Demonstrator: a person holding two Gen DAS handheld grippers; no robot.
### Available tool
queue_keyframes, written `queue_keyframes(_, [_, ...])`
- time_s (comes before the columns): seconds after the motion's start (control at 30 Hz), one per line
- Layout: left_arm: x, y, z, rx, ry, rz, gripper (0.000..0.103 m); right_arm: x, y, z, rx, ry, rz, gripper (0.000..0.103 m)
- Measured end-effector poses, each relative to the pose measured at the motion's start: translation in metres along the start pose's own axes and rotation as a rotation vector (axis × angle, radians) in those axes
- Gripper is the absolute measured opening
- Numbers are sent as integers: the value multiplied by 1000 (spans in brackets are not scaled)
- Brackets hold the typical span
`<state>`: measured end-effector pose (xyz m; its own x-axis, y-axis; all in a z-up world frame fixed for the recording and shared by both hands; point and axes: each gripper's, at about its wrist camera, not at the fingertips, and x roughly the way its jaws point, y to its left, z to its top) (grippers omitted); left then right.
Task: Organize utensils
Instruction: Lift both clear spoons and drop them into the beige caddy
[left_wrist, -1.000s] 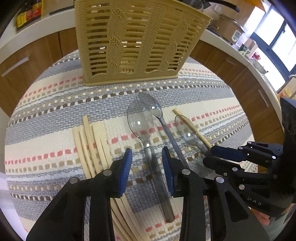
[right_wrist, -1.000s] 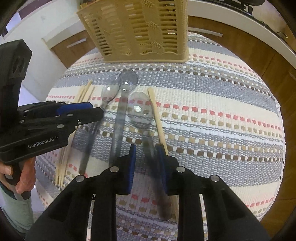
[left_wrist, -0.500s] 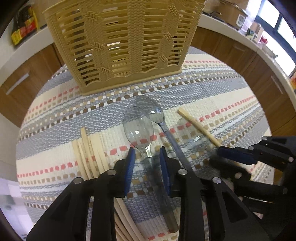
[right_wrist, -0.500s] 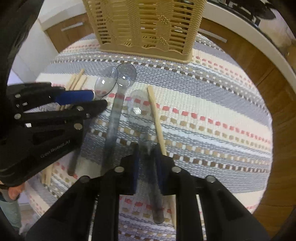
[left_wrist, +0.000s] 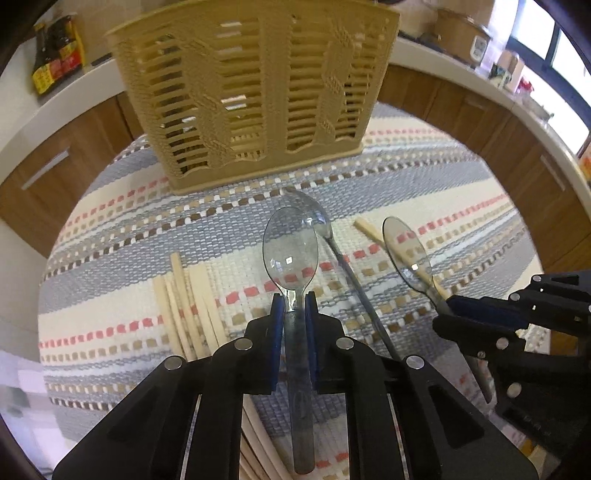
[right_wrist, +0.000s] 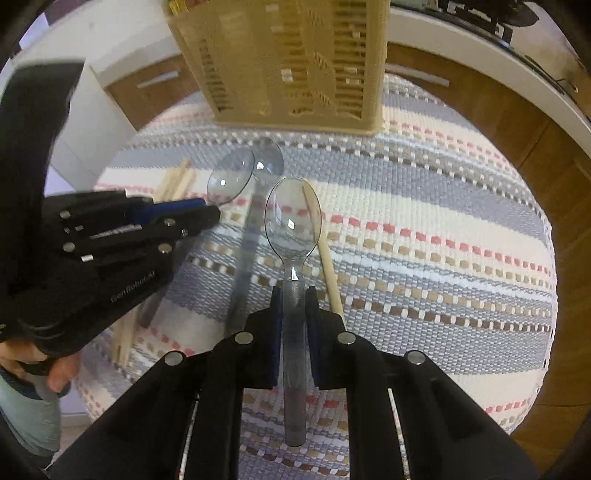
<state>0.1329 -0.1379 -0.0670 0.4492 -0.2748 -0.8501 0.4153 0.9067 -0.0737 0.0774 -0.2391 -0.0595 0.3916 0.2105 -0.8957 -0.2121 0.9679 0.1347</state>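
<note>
The left gripper (left_wrist: 294, 314) is closing on a clear plastic spoon (left_wrist: 290, 251); the right gripper (right_wrist: 294, 306) pinches another (right_wrist: 293, 221), mid-mat before the basket (left_wrist: 251, 92). Smooth handles could swivel or slip.

Three clear spoons (left_wrist: 290, 251), loose chopsticks (left_wrist: 188, 295) before beige basket (left_wrist: 255, 88).

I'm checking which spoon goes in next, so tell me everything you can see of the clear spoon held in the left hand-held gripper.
The clear spoon looks like smoky see-through plastic, with an oval bowl facing up and a long flat handle that darkens toward its end. The left hand-held gripper has its blue pads on the handle just below the bowl, jaws closing. The bowl points toward the beige slotted basket and overlaps a second spoon lying on the striped woven mat.
</note>
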Motion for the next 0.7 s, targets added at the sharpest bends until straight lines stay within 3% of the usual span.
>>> queue_keyframes(0.27, [-67, 8, -3, -26, -179, -46, 10, -53, -1, 8, -18, -145, 36, 10])
queue_keyframes(0.7, [-194, 23, 34, -2, -537, -55, 10, -144, 10, 45, -60, -415, 56, 10])
